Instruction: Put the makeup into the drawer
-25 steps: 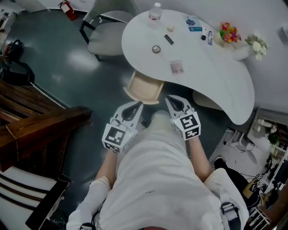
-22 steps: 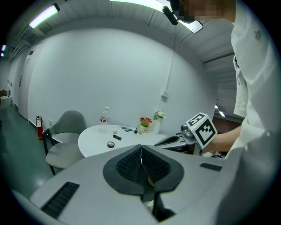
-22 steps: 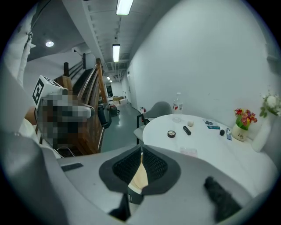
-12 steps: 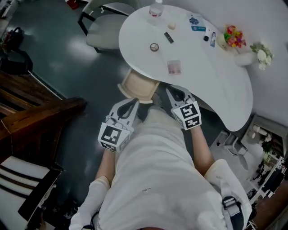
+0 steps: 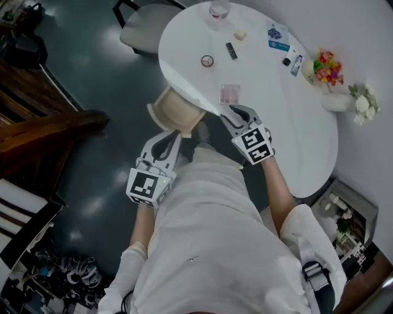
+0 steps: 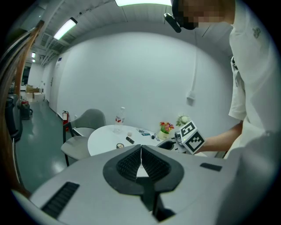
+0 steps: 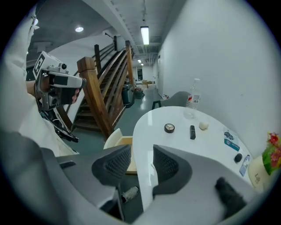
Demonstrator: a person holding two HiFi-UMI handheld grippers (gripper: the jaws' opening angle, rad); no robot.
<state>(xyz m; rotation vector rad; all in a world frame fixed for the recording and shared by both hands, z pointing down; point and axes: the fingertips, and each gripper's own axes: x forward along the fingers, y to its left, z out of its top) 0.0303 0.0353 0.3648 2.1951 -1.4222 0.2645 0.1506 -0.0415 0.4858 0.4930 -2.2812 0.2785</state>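
Note:
On the white round table lie the makeup items: a pink palette, a round compact, a black lipstick and a beige sponge. A beige drawer stands pulled out under the table's near edge. My right gripper hangs over that edge just short of the palette; its jaws have just been opening and hold nothing. Held lower and to the left beside the drawer, my left gripper is shut and empty.
A water bottle, a blue card, small bottles and flowers sit on the far side of the table. A grey chair stands behind it. A wooden staircase rises at the left.
Both grippers have moved toward the table. The right one now reaches over the table's edge near the pink palette, with its jaws parted. The left has come up beside the drawer.

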